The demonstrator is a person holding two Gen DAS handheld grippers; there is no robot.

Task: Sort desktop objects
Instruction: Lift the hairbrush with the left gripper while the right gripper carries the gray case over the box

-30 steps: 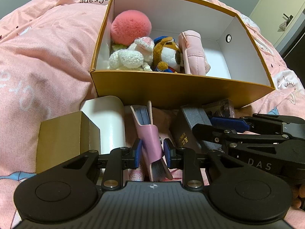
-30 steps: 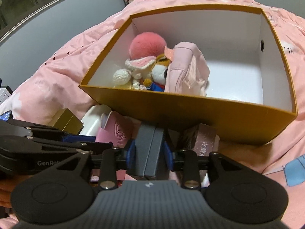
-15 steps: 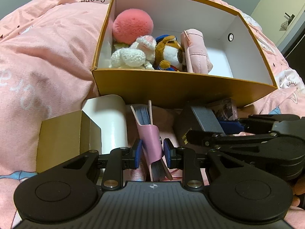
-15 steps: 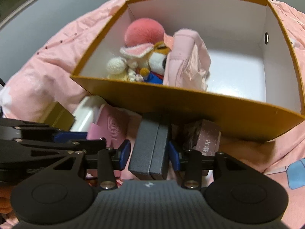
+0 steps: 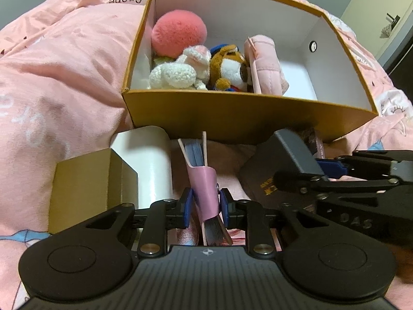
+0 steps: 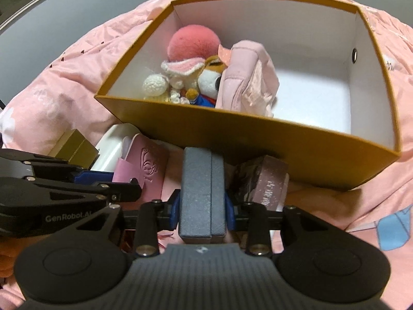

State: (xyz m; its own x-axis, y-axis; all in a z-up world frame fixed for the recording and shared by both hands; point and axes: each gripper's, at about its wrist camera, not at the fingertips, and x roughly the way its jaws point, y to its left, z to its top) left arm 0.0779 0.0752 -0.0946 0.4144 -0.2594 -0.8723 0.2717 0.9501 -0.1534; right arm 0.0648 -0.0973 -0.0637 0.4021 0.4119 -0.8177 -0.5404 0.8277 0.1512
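My left gripper [image 5: 204, 204] is shut on a pink card holder [image 5: 204, 180] with blue-grey cards in it, in front of the gold box [image 5: 232, 113]. My right gripper [image 6: 202, 208] is shut on a dark grey case [image 6: 201, 188] and holds it raised before the box's front wall [image 6: 258, 139]. The case [image 5: 281, 165] and the right gripper [image 5: 335, 175] show at the right of the left wrist view. The box holds a pink pompom [image 5: 179, 33], a white knitted bunny [image 5: 180, 69], a brown plush dog [image 5: 229, 64] and a pink pouch [image 5: 265, 64].
A small gold box [image 5: 87, 186] and a white cylinder [image 5: 144, 165] lie left of the card holder. A dark pink patterned box [image 6: 263, 180] lies right of the grey case. Everything rests on a pink bedspread [image 5: 64, 64]. The box's right half [image 6: 315, 95] holds nothing.
My right gripper has lifted the dark grey case up and toward the box. The left gripper has risen slightly with the card holder; the view looks further down into the box.
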